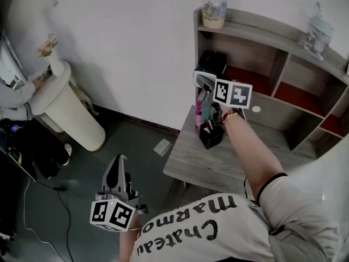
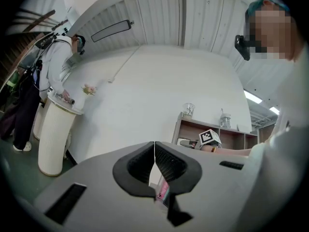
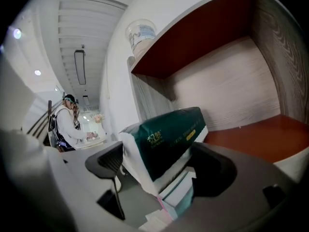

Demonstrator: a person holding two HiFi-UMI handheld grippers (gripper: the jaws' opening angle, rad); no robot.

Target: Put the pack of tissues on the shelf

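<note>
Tissues [image 3: 166,137] (dark green wrap, white ends) lie at the shelf's [image 3: 231,91] left bay, between the right gripper's [image 3: 161,162] wide-open jaws. The left gripper [image 2: 154,164] is closed and empty, well away from the shelf.

The head view looks steeply down from above the person [image 1: 218,231] onto a grey wood-grain desk [image 1: 218,168] and the brown wooden shelf unit with red-floored compartments [image 1: 256,23] standing on it. The left gripper view sits low, well off the desk, facing almost level across the room, and shares that shelf unit [image 2: 227,132], small and distant, plus a white ribbed cylindrical stand [image 2: 50,139] [image 1: 71,119]. The right gripper view, rolled sideways, looks close-up into one compartment [image 3: 227,81].
</note>
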